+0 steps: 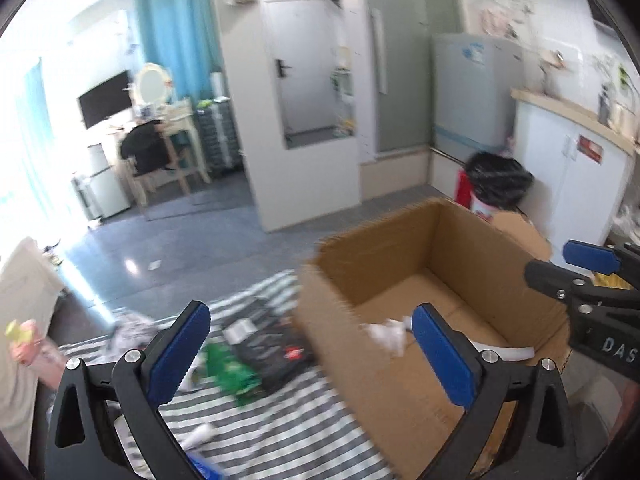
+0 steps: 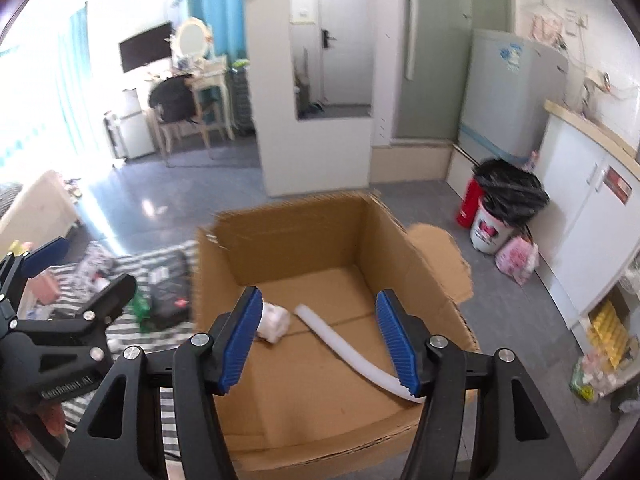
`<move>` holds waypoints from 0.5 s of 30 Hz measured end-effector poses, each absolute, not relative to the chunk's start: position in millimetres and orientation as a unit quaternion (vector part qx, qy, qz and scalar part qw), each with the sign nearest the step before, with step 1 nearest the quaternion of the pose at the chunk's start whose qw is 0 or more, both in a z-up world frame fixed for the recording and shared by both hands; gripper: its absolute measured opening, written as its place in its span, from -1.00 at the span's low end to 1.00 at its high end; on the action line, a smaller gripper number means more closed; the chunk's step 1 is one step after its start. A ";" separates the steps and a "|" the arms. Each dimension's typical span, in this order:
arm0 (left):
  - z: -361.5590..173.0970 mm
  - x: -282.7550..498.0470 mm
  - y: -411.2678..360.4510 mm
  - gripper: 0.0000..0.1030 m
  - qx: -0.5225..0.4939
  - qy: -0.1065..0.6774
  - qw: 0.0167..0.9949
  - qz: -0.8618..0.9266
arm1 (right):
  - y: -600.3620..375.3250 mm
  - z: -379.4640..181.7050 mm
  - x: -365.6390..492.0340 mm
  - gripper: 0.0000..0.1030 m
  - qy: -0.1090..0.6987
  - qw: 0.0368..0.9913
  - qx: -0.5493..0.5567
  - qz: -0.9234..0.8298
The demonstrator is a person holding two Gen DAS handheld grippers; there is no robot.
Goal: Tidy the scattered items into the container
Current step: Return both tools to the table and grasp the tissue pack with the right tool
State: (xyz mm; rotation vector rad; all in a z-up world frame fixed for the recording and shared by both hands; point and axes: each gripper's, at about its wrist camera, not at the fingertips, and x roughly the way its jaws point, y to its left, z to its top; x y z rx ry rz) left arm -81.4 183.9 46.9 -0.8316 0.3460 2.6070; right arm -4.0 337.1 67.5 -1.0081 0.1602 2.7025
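The left gripper [image 1: 312,350] stands fully released, nothing between its pads, over the striped cloth [image 1: 288,432]; a green packet [image 1: 234,376] and black pouch [image 1: 272,350] lie just ahead of it. The right gripper [image 2: 320,338], released and empty, hangs above the cardboard box [image 2: 304,364]. Below its fingertips, inside the box, lie a crumpled white wad [image 2: 274,322] and a white tube [image 2: 352,350].

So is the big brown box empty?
No. The cardboard box is open on top, with a crumpled white wad and a white tube lying on its floor.
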 end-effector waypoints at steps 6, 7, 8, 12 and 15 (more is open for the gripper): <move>54.6 -70.0 109.7 1.00 -0.315 0.093 0.141 0.934 | 278.2 85.9 5.9 0.18 0.031 0.083 -0.329 0.940; 53.3 -67.5 98.0 1.00 -0.321 0.089 0.136 0.933 | 265.9 87.9 6.8 0.18 0.027 0.073 -0.328 0.942; 51.8 -65.2 85.3 1.00 -0.327 0.085 0.128 0.932 | 254.8 89.1 7.4 0.18 0.023 0.064 -0.327 0.943; 44.6 -52.0 40.6 1.00 -0.350 0.074 0.106 0.928 | 209.2 88.8 11.0 0.19 0.007 0.032 -0.326 0.945; 40.2 -39.3 11.7 1.00 -0.356 0.074 0.087 0.928 | 179.0 79.9 13.2 0.20 0.003 0.009 -0.333 0.943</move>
